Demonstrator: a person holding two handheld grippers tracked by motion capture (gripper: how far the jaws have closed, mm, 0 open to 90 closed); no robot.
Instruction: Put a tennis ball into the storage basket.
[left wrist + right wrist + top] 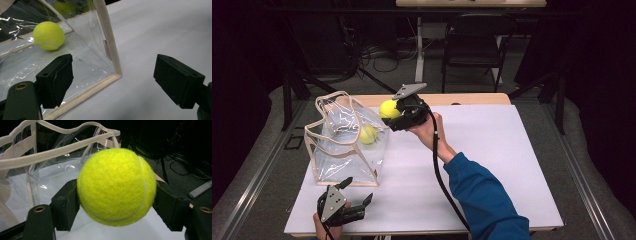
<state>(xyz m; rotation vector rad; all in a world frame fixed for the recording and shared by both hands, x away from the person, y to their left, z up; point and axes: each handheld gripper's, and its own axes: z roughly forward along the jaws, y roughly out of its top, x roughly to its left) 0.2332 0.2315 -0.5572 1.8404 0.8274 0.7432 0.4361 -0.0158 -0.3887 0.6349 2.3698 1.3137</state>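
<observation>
You are in the carrying step: your right tongs [396, 111] are clamped on a tennis ball [388, 108], held above the counter [492, 150] just beside the open top of the clear bag [344, 145], which already holds a second ball [367, 134]. Next, I judge, bring the ball over the bag's rim and only then release. Your left tongs [354, 192] stand wide and empty by the bag's near corner.

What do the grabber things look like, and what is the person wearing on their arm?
Both are black. The right gripper and the left gripper each carry a grey three-cornered plate on top. A black cable trails from the right one. The jaws end in blocky black pads. The person wears a blue sleeve on the right arm.
</observation>
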